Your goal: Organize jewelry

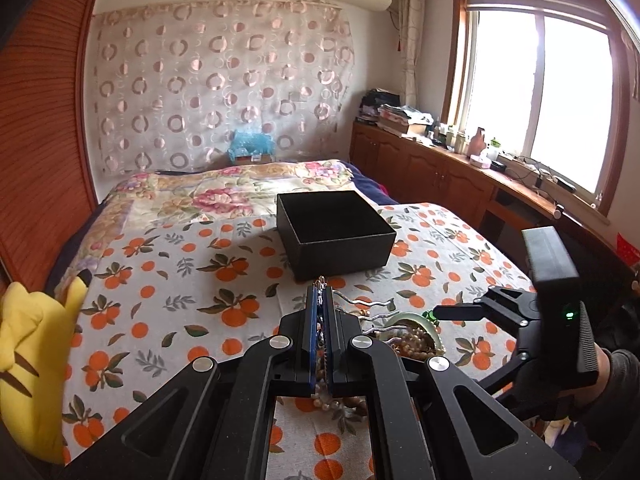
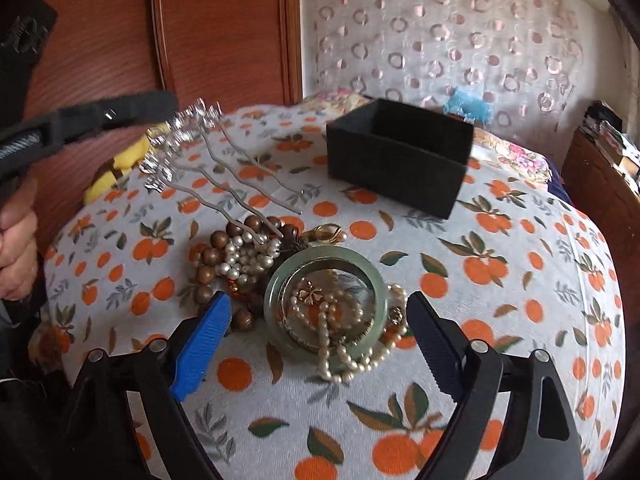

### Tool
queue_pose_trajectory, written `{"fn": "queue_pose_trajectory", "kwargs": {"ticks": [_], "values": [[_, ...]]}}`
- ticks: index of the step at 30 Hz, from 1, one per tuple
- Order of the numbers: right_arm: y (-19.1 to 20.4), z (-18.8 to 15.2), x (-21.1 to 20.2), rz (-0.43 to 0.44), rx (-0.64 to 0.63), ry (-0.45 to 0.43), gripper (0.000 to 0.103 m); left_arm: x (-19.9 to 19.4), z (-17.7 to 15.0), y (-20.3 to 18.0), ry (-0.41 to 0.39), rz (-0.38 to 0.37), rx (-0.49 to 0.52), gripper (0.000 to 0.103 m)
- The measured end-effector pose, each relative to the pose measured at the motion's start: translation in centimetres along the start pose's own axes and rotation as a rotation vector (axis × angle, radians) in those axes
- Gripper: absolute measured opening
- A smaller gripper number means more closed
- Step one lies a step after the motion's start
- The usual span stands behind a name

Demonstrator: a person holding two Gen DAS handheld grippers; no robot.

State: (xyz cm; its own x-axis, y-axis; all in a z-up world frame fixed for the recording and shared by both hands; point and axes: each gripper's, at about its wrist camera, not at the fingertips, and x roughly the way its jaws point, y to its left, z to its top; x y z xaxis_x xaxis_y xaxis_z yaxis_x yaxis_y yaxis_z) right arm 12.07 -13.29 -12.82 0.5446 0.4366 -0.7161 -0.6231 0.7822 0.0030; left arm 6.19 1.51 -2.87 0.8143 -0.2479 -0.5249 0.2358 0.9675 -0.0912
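Note:
A heap of jewelry lies on the orange-print cloth: a pale green jade bangle [image 2: 326,264], white pearl strands [image 2: 332,332], brown wooden beads [image 2: 212,258]. My left gripper [image 1: 320,294] is shut on the crystal head of a silver hairpin [image 2: 224,184], lifted over the cloth with its wavy prongs pointing at the heap; the prongs also show in the left wrist view [image 1: 362,304]. An open black box [image 1: 334,232] stands just beyond it, also in the right wrist view [image 2: 400,156]. My right gripper [image 2: 320,312] is open, its fingers either side of the bangle.
A yellow plush toy [image 1: 28,360] lies at the bed's left edge. A wooden wardrobe [image 2: 224,28] stands behind. A floral quilt [image 1: 224,196] lies beyond the box. A cluttered wooden counter [image 1: 460,160] runs under the window at the right.

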Motion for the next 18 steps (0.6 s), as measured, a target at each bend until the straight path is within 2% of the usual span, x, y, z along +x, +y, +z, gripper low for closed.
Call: {"fn": "queue_pose_trajectory", "kwargs": {"ticks": [3, 7, 11, 18], "values": [[-0.1, 0.1, 0.8, -0.005, -0.007, 0.028, 0.089, -0.1, -0.1, 0.3, -0.002, 0.003, -0.003, 0.002], [-0.6, 0.2, 1.0, 0.013, 0.008, 0.035, 0.073, -0.1, -0.3, 0.7, -0.004, 0.007, -0.013, 0.002], [-0.8, 0.4, 1.0, 0.014, -0.012, 0.036, 0.073, -0.1, -0.5, 0.7, -0.004, 0.011, -0.017, 0.002], [-2.1, 1.4, -1.9, 0.03, -0.005, -0.032, 0.072, -0.2, -0.3, 0.8, -0.012, 0.018, -0.019, 0.002]]}}
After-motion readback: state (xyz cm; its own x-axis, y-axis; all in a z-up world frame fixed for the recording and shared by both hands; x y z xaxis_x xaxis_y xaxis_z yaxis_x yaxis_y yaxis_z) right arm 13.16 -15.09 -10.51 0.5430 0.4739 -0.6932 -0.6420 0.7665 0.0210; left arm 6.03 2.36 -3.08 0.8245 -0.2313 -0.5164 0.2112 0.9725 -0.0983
